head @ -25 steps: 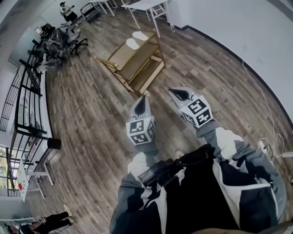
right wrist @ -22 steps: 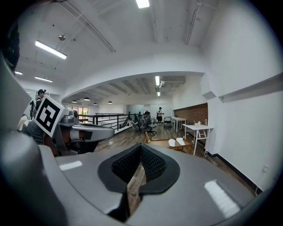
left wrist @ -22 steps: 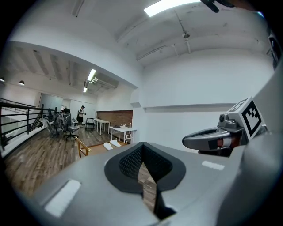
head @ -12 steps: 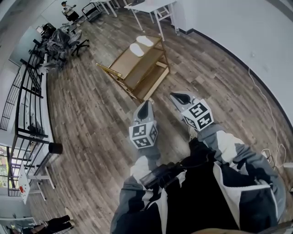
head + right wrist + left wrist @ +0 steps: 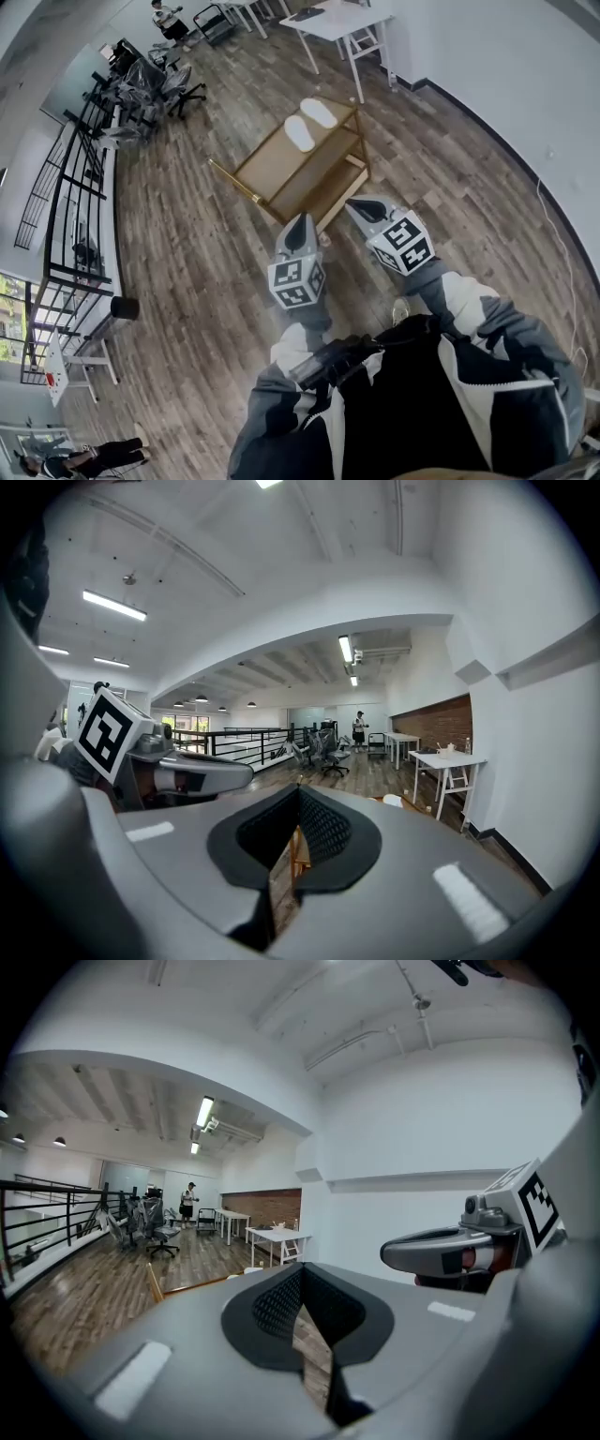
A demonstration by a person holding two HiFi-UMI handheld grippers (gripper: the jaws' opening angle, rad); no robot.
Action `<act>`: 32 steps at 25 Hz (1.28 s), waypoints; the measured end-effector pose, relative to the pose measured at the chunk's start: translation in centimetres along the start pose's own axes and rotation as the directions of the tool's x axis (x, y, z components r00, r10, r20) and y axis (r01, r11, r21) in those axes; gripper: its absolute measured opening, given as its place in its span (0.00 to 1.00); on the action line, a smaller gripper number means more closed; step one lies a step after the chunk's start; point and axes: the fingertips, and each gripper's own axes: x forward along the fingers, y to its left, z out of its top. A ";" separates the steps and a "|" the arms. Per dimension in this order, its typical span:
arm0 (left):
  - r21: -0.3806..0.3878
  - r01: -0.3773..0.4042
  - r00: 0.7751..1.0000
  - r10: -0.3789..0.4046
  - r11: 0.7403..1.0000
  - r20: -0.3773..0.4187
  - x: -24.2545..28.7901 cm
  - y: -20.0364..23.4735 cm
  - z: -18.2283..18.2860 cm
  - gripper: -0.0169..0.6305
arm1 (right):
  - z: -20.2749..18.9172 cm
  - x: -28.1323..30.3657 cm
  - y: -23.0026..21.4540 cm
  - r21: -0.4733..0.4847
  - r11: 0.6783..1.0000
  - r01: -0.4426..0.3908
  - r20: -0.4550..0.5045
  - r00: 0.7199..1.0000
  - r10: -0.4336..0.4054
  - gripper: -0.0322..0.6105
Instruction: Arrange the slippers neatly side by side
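Head view, slippers: two flat white slippers [image 5: 300, 133] lie close together on the top shelf of a low, light-wooden tiered rack [image 5: 267, 169], toward its right end. They are not quite parallel.
Head view, grippers: the grey left gripper [image 5: 300, 223] and the grey right gripper [image 5: 362, 206] are held over the brown plank floor [image 5: 187, 281], just short of the rack's near side. Both point at the rack and touch nothing.
Head view, key relation: the slippers lie ahead of and beyond both gripper tips, with the rack's lower shelves between. Their long axes seem to run across the shelf, roughly toward the person. Neither gripper looks clearly nearer, so each slipper could go to the gripper on its own side.
Head view, room: there is open floor to the left of the rack. A white-legged table [image 5: 328, 23] stands well beyond it and a white wall [image 5: 506, 84] runs along the right. The top shelf is bare to the left of the slippers.
Left gripper view, jaws: the left gripper [image 5: 302, 1297] has its dark pads pressed together with nothing between them. The right gripper [image 5: 441, 1251] rides alongside, and a wooden rack edge [image 5: 155, 1283] shows low on the left.
Right gripper view, jaws: the right gripper [image 5: 297, 813] is likewise closed and empty. The left gripper [image 5: 187, 772] is beside it, and wooden rack framing [image 5: 294, 853] shows through the slit. A small white shape to the right may be a slipper, but I cannot confirm it.
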 end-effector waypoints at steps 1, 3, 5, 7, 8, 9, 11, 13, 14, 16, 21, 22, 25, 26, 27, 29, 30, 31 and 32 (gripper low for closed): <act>-0.001 -0.006 1.000 0.006 1.000 0.006 1.4 0.1 0.5 0.04 | 0.3 0.6 -1.2 -0.005 1.000 -0.006 0.001 1.000 0.006 0.06; 0.005 -0.017 1.000 0.017 1.000 0.015 3.5 0.1 1.1 0.04 | 0.9 1.6 -3.3 -0.014 1.000 -0.017 0.001 1.000 0.017 0.06; 0.005 -0.028 0.999 0.028 1.000 0.021 5.3 0.1 1.4 0.04 | 1.0 2.2 -5.1 -0.022 0.999 -0.026 0.000 1.000 0.026 0.06; 0.000 -0.032 0.999 0.032 0.999 0.020 7.1 0.0 1.5 0.04 | 1.2 2.8 -6.9 -0.024 0.999 -0.028 0.002 1.000 0.028 0.06; -0.001 -0.033 0.999 0.033 0.999 0.015 8.0 -0.1 1.5 0.04 | 1.3 3.1 -7.8 -0.021 0.999 -0.028 0.004 1.000 0.028 0.06; -0.001 -0.034 0.999 0.034 0.999 0.009 8.8 -0.1 1.5 0.04 | 1.3 3.4 -8.6 -0.018 0.999 -0.029 0.004 1.000 0.029 0.06; -0.007 -0.038 0.999 0.038 0.999 0.002 10.3 0.4 1.5 0.05 | 1.3 4.3 -9.9 -0.011 0.999 -0.033 -0.001 0.999 0.033 0.06; -0.017 -0.043 0.999 0.043 0.999 0.002 11.6 1.2 1.7 0.04 | 1.3 5.4 -10.9 -0.009 0.999 -0.035 -0.006 0.999 0.035 0.06; -0.021 -0.045 0.999 0.045 0.999 0.002 12.3 1.7 1.8 0.04 | 1.4 6.1 -11.3 -0.008 0.999 -0.035 -0.008 0.999 0.035 0.06; -0.027 -0.045 0.999 0.045 0.999 -0.003 13.9 2.9 1.8 0.04 | 1.5 7.7 -12.4 -0.009 0.999 -0.035 -0.011 0.999 0.035 0.06; -0.029 -0.022 1.000 0.022 0.999 -0.003 19.7 6.0 2.5 0.04 | 2.1 12.6 -16.2 -0.012 1.000 -0.018 -0.015 1.000 0.017 0.06; -0.028 -0.016 1.000 0.016 0.999 -0.001 20.8 6.8 2.8 0.04 | 2.3 13.8 -16.8 -0.013 1.000 -0.015 -0.018 1.000 0.015 0.06; -0.020 0.006 1.000 -0.006 1.000 0.012 24.5 9.2 4.2 0.04 | 3.5 17.6 -18.9 -0.022 1.000 -0.001 -0.015 1.000 0.001 0.06; -0.018 0.012 1.000 -0.012 1.000 0.018 25.7 10.1 4.8 0.04 | 4.2 18.9 -19.7 -0.025 1.000 0.005 -0.011 1.000 -0.006 0.06; -0.017 0.017 1.000 -0.017 1.000 0.022 26.7 11.1 5.3 0.04 | 4.9 20.2 -20.5 -0.028 1.000 0.012 -0.006 1.000 -0.012 0.06; -0.019 0.025 0.999 -0.025 1.000 0.029 28.6 13.4 6.3 0.04 | 6.3 22.9 -21.5 -0.035 0.999 0.026 0.006 1.000 -0.026 0.06; -0.020 0.028 0.999 -0.028 0.999 0.032 29.5 14.7 6.8 0.04 | 7.0 24.3 -22.0 -0.037 0.999 0.033 0.011 0.999 -0.032 0.06; -0.021 0.031 0.999 -0.030 0.999 0.036 30.3 15.9 7.2 0.04 | 7.6 25.6 -22.5 -0.038 0.999 0.038 0.016 0.999 -0.038 0.06; -0.020 0.033 0.999 -0.032 0.999 0.040 31.1 16.9 7.6 0.04 | 8.0 26.8 -22.9 -0.038 0.998 0.042 0.020 0.999 -0.041 0.06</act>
